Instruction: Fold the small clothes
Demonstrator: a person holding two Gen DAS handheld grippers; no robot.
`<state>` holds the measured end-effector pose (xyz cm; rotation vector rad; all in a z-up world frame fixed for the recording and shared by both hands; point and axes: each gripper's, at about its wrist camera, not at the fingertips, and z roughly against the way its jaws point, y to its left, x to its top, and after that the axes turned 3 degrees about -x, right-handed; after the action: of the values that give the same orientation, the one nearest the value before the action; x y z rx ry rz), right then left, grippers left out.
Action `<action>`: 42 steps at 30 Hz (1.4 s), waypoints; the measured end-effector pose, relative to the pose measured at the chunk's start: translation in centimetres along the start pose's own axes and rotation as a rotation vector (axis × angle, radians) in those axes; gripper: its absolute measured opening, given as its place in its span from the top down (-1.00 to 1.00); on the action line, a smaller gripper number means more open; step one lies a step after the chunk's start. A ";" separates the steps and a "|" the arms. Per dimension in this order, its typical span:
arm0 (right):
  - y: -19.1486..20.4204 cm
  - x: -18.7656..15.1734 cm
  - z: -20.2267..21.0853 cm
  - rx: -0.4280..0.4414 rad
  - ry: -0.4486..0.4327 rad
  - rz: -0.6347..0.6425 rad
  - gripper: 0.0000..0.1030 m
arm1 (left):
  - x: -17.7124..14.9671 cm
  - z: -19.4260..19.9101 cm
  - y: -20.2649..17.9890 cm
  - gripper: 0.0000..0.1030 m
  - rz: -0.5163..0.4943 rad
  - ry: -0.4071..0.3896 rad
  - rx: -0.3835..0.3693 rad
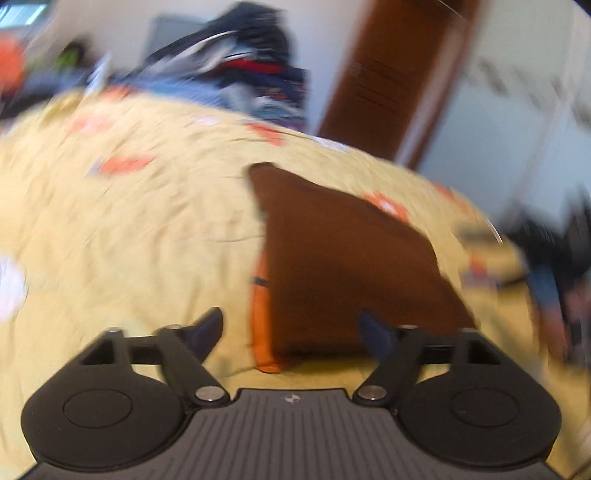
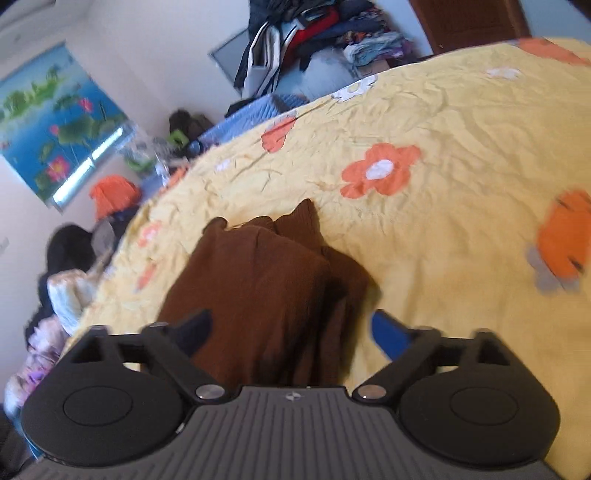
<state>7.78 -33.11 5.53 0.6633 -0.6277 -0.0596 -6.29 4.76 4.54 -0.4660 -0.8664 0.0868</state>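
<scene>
Yellow flowered bedsheet [image 2: 461, 110] covers the bed, clothes pile [image 2: 314, 33] at the back wall. Brown garment [image 2: 258, 280] lies folded on the sheet. Left gripper [image 1: 291, 328] and right gripper [image 2: 291, 328] both spread wide, nothing pinched; garment just ahead of their fingertips.

Bed [image 2: 461, 122] under a crinkled yellow bedspread [image 1: 129, 229] with orange and white flowers, folded brown garment [image 2: 258, 288] lying flat on it
</scene>
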 end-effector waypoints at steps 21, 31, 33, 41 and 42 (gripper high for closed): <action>-0.7 -6.1 -1.5 0.194 0.211 -0.060 0.28 | 1.2 -5.3 2.0 0.45 0.166 0.260 -0.186; 7.5 -12.6 3.5 -0.326 -0.005 0.331 -1.00 | -4.9 0.5 -4.4 -0.61 -0.231 0.059 0.157; 7.4 -14.0 2.1 -0.381 0.027 0.324 -1.00 | -6.4 -0.1 -5.2 -0.65 -0.281 0.041 0.206; 10.2 -16.1 -1.5 -0.571 -0.084 0.395 -1.00 | -6.4 -1.3 -4.3 -1.00 -0.267 0.023 0.311; 10.3 -16.2 -1.8 -0.585 -0.104 0.381 -1.00 | -6.3 -1.3 -4.2 -1.00 -0.261 0.020 0.314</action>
<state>-5.87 -20.02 2.05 -0.0299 -0.7831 0.0763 -9.94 -1.15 1.12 -0.0588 -0.8691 -0.0219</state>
